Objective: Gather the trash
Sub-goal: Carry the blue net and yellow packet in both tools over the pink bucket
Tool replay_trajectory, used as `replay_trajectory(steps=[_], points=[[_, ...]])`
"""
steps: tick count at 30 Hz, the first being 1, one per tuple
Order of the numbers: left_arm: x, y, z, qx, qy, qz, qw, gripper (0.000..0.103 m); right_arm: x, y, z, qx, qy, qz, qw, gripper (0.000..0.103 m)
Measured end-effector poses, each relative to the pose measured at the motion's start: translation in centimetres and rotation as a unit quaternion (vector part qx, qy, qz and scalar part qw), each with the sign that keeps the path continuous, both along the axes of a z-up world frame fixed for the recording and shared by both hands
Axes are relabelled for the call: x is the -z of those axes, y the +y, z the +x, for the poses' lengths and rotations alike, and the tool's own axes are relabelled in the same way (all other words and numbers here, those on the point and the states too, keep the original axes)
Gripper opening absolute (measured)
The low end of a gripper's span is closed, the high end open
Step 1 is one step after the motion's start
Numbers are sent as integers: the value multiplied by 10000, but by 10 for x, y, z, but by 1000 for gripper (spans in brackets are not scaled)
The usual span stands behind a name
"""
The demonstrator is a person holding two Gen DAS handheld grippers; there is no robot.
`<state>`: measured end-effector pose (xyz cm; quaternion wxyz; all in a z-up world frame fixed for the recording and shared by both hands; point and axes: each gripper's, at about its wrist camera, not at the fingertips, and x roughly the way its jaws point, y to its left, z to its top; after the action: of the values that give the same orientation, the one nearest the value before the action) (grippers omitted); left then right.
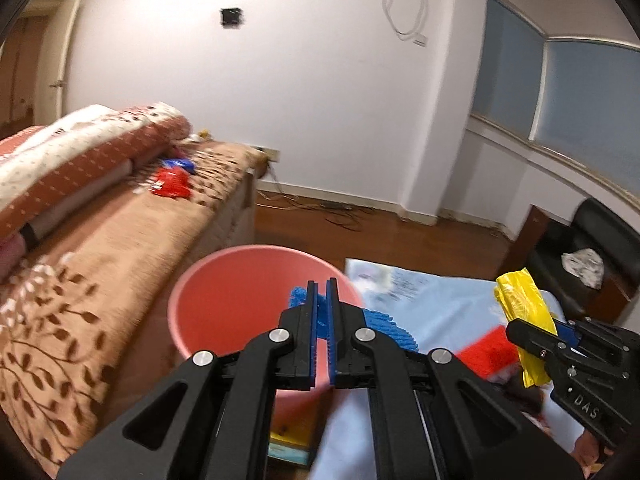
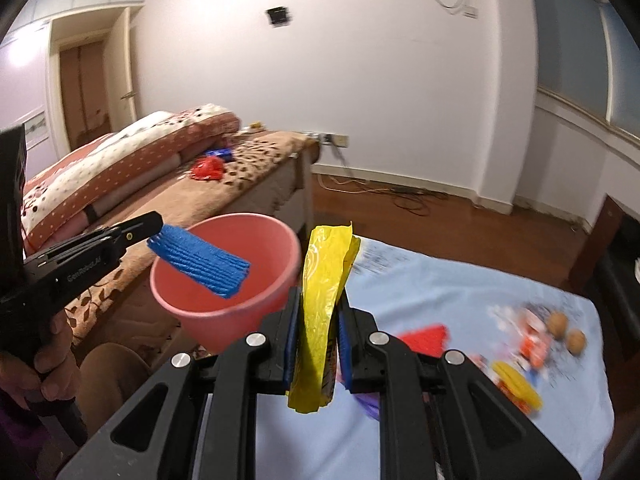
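2 grippers hold trash: blue foam net (image 2: 200, 262) over pink bin (image 2: 224, 312)

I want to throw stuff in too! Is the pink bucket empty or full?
Looks empty: the round pink plastic bucket shows only bare pink inside. The blue foam net hangs above it, gripped by the left gripper.

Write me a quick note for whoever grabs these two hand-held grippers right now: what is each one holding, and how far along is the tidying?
Left gripper: fingers shut on a blue foam net, held over the mouth of the pink bucket.
Right gripper: fingers shut on a yellow wrapper, beside the bucket's rim, above the light blue cloth.
Done: both pieces picked up; neither dropped yet. The bucket looks empty.
Left: release both into the bucket, then fetch the red foam net, the wrappers and two walnuts on the cloth, and likely the red and blue packets on the bed.
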<state>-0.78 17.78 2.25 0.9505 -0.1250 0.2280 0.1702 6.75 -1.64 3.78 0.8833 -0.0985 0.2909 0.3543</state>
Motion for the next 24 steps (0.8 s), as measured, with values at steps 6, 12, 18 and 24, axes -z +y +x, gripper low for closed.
replay_trajectory(steps=[6, 12, 18, 24], points=[[15, 28, 1, -671, 123, 124, 9976, 3, 15, 65, 6, -321, 51, -197, 9993, 16], [39, 49, 4, -938, 325, 66, 9950, 4, 38, 124, 8, -579, -2, -576, 9967, 16], [55, 67, 8, -1099, 437, -33, 9930, 4, 53, 155, 17, -586, 19, -775, 9953, 16], [68, 78, 15, -1148, 515, -139, 9920, 4, 63, 166, 27, -460, 92, -933, 9945, 16]])
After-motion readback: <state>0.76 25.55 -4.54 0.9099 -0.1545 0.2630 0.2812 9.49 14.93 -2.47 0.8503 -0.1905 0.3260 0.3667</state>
